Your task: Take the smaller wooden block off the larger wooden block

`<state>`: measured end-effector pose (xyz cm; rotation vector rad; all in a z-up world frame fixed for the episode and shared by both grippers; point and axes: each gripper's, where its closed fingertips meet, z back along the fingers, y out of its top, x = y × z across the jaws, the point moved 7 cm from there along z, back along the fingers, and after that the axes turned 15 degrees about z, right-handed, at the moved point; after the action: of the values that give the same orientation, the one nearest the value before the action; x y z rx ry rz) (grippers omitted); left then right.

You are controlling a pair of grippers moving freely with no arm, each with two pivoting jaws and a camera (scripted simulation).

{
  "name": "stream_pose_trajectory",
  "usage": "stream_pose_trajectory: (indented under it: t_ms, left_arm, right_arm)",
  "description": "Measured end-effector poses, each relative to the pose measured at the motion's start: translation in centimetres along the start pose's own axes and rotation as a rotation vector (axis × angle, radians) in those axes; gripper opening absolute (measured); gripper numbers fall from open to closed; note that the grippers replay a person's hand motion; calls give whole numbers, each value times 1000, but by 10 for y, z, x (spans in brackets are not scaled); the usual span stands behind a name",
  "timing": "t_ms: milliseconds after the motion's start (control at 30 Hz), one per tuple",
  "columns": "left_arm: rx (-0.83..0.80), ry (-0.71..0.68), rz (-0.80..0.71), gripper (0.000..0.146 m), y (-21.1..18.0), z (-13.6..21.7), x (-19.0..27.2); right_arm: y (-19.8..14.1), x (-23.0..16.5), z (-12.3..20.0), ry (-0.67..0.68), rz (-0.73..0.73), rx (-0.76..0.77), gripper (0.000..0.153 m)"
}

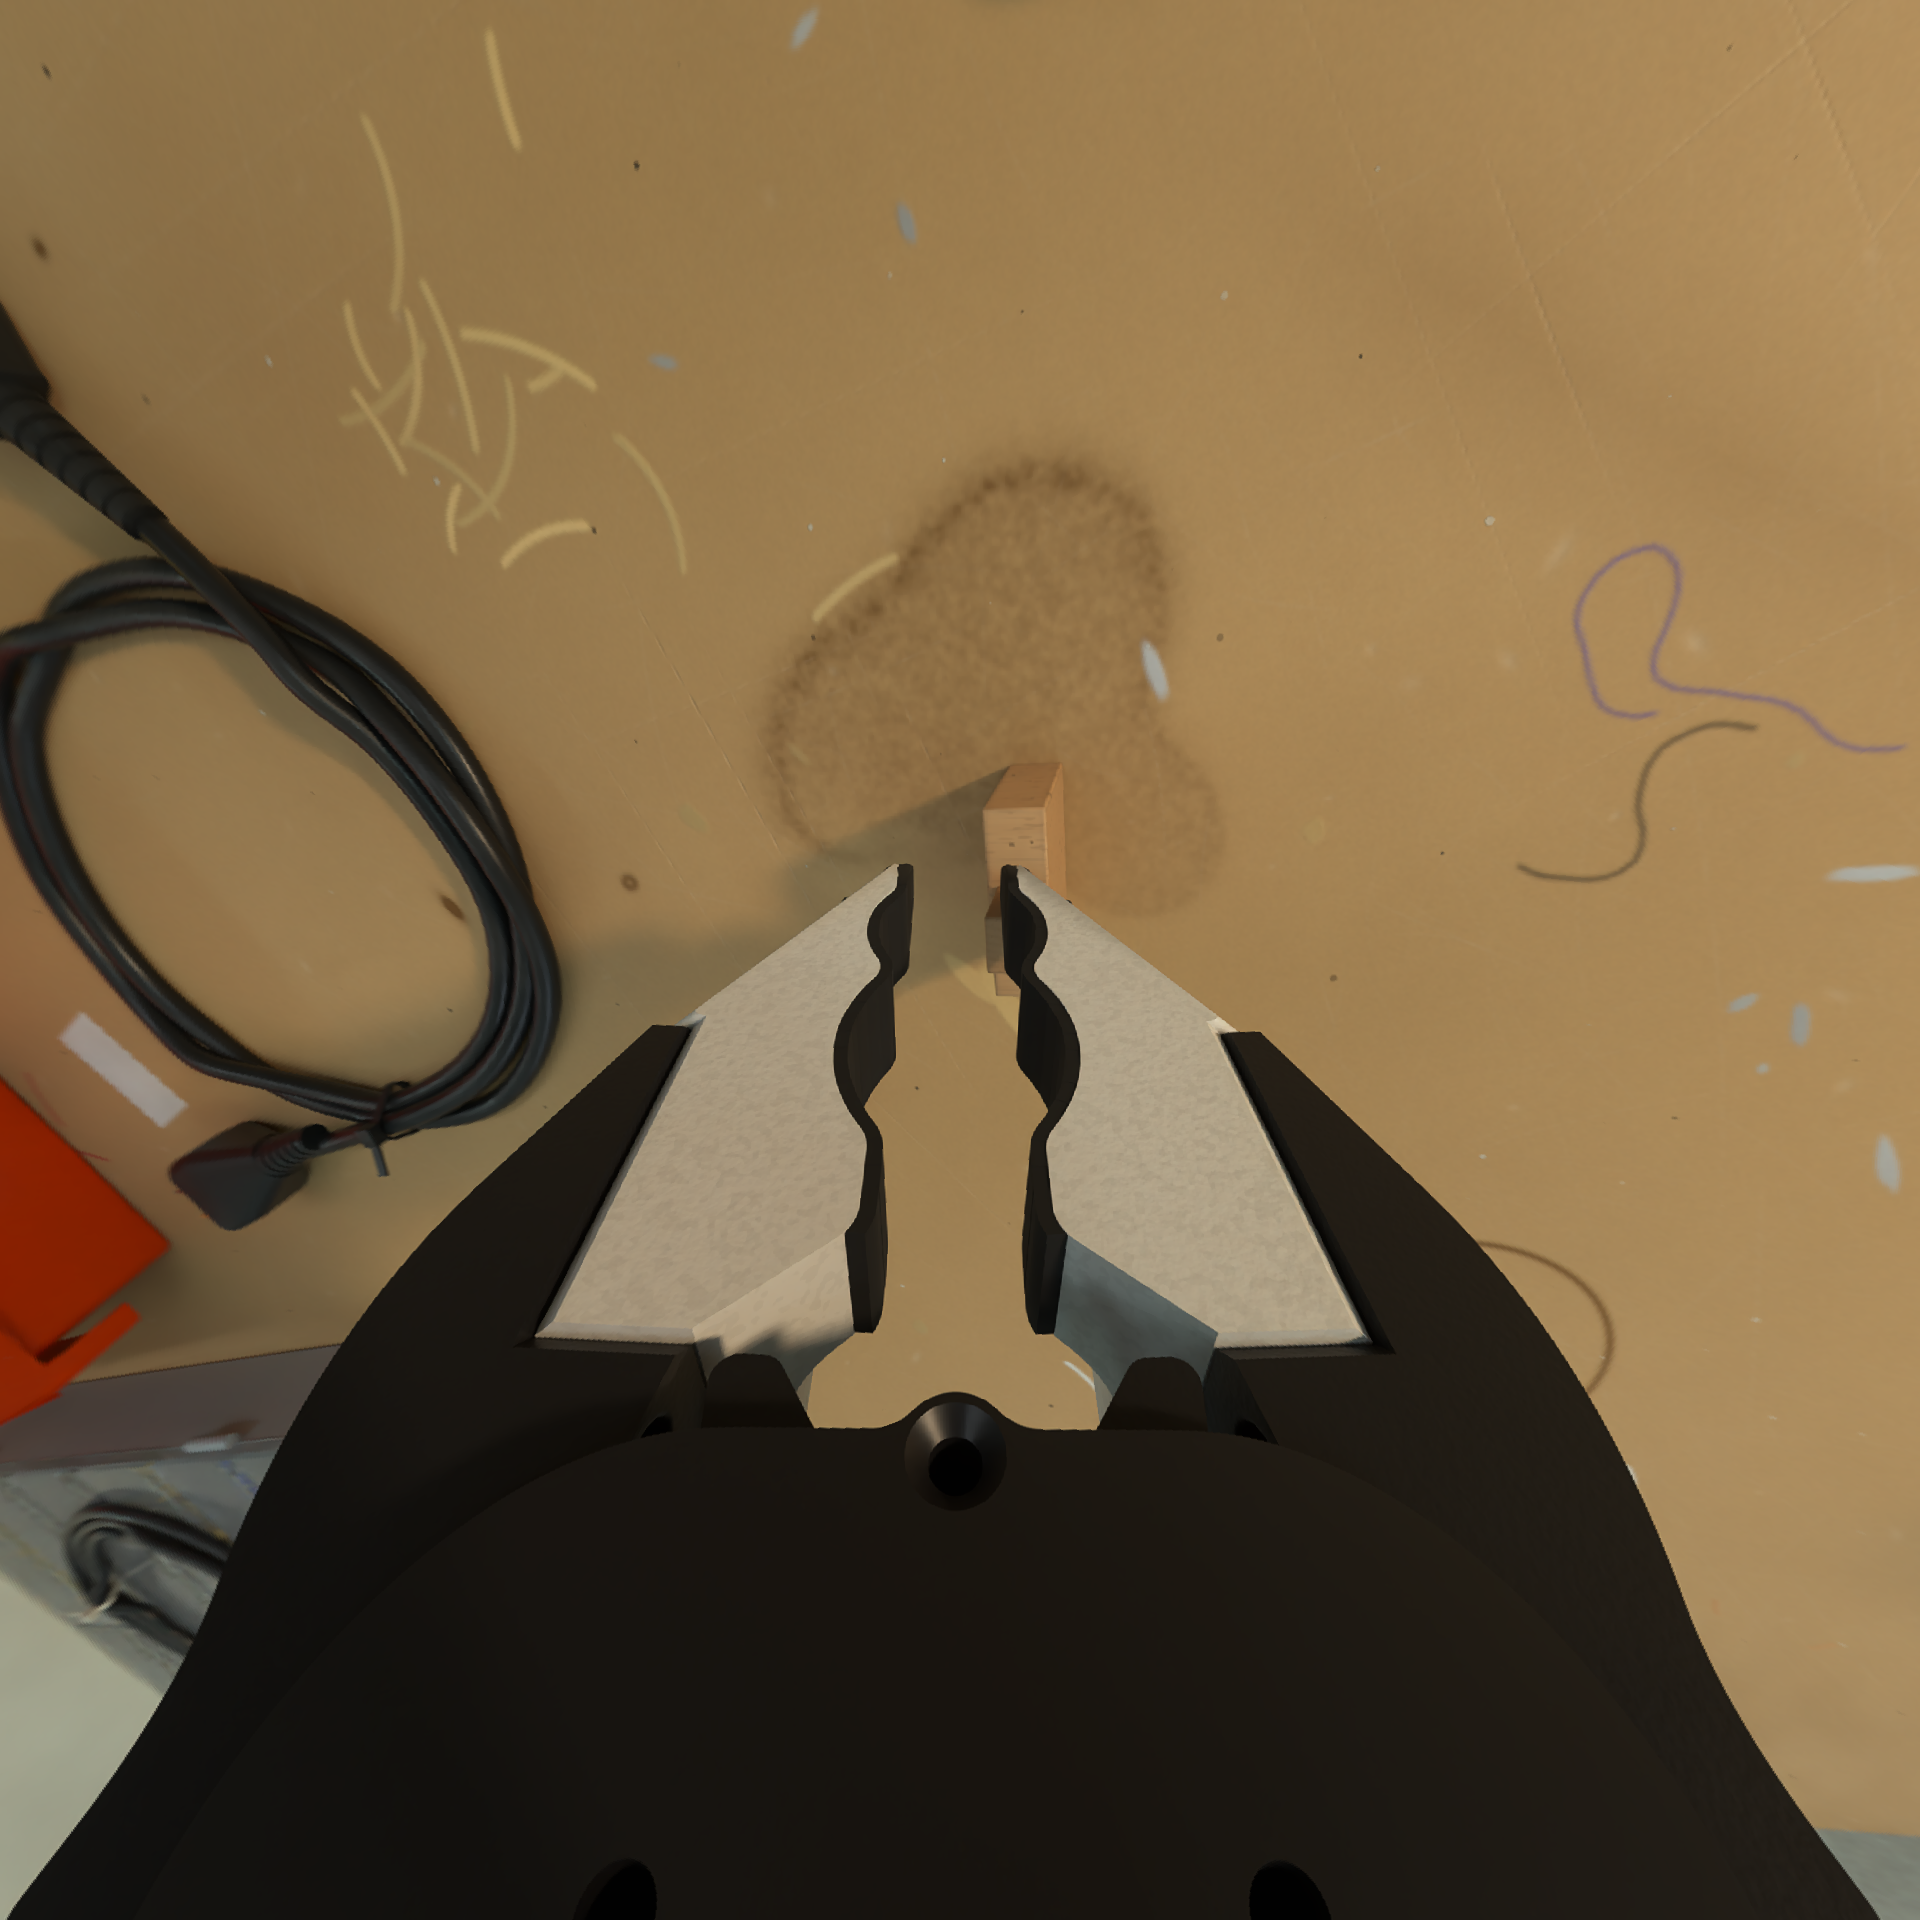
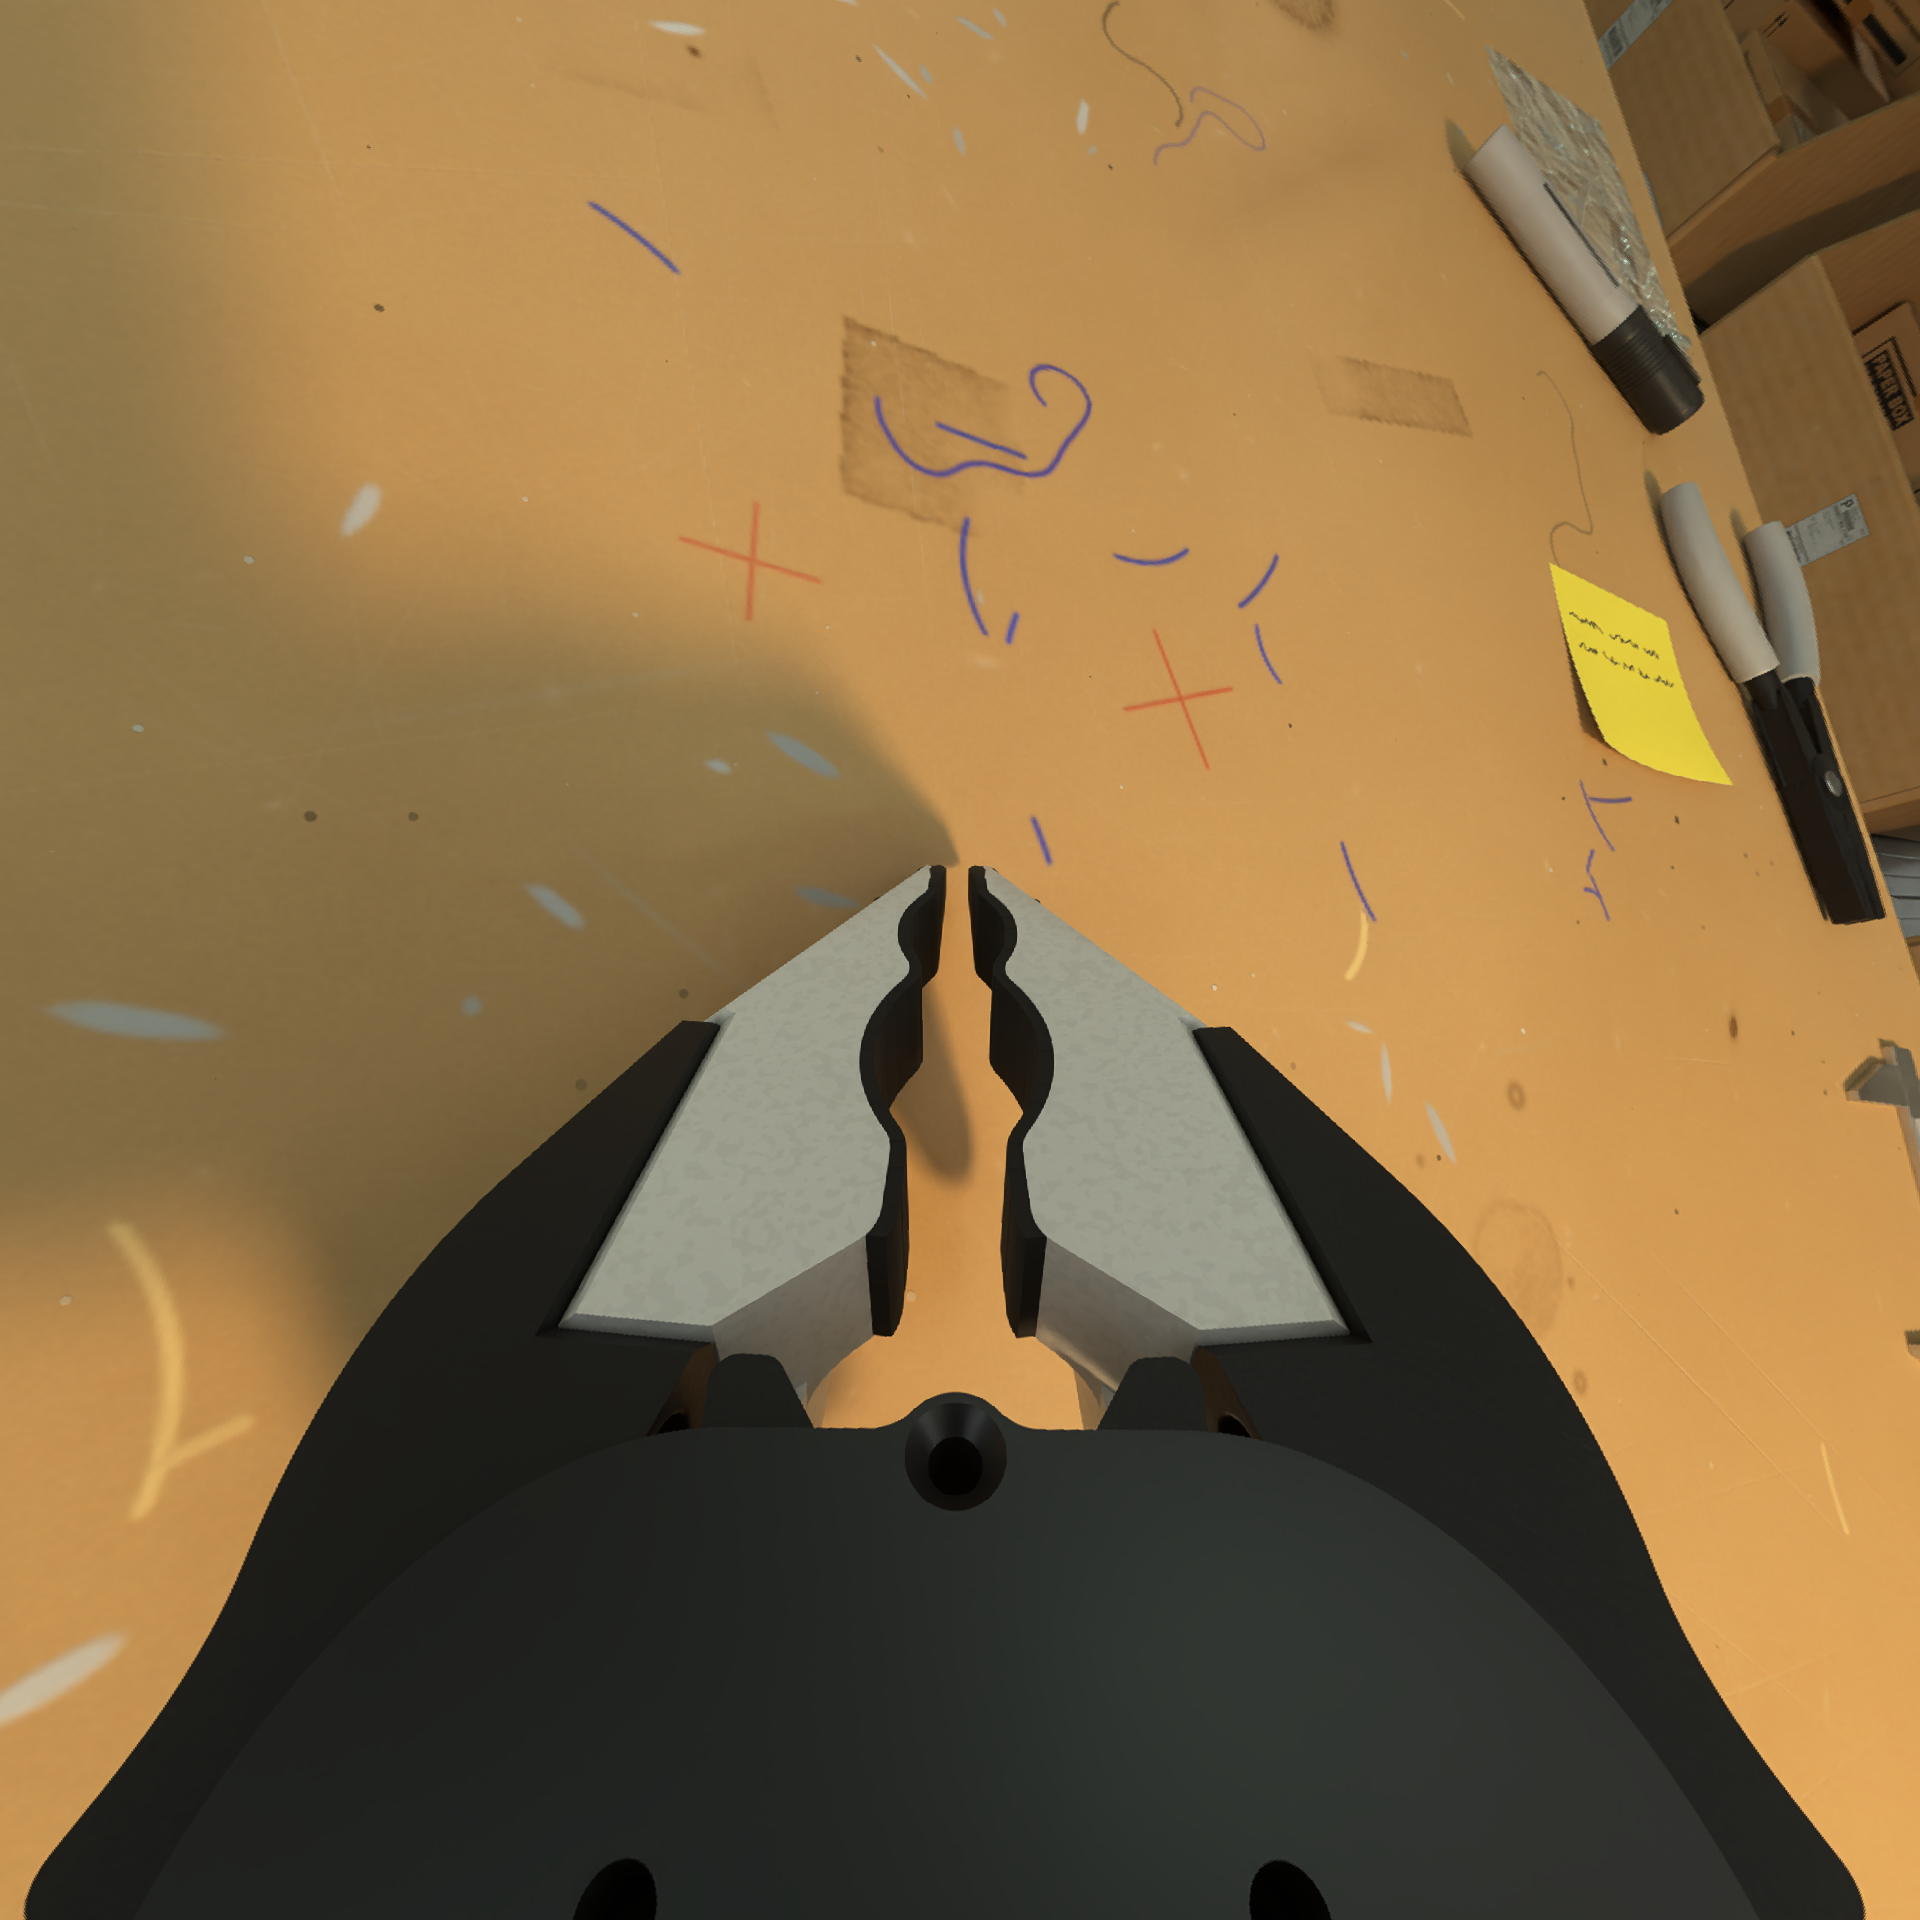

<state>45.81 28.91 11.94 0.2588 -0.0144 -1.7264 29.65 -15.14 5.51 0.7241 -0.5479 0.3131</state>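
Observation:
In the left wrist view a pale wooden block stands on the brown tabletop, just beyond my right fingertip. The finger hides its lower part. A second bit of pale wood shows lower, against that finger's inner edge; I cannot tell whether it is a separate block. My left gripper is open and empty, with the block slightly right of the gap. My right gripper is shut and empty over bare tabletop. No block shows in the right wrist view.
A coiled black cable and an orange object lie at the left near the table edge. A sawdust patch lies behind the block. A yellow note, white-handled tools and cardboard boxes line the right.

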Motion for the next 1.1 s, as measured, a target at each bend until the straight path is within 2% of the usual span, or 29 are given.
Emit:
stream_pose_trajectory:
  t_ms: [133,233,367,467,533,767,967,1100]
  left_arm:
    - [10,-55,44,18,-6,4,-5]
    - [34,-76,84,27,-10,11,-10]
    - [81,-72,141,28,-14,24,-16]
    - [104,-92,124,28,-13,28,-11]
    - [78,-121,127,28,-12,24,-7]
    - [-24,-78,125,33,-7,6,-3]
    - [-100,-83,107,31,-11,-6,-2]
    - [-98,-104,112,13,-13,-4,-2]
  right_arm:
    - [0,0,0,-3,5,-3,4]
    - [0,-1,0,-2,7,-4,4]
    - [0,-1,0,-3,11,-6,4]
    - [0,-1,0,0,4,-3,4]
    - [0,-1,0,0,4,-2,4]
    - [0,-1,0,-2,7,-4,4]
    - [0,-1,0,-2,9,-6,4]
    - [1,-2,2,-6,25,-18,4]
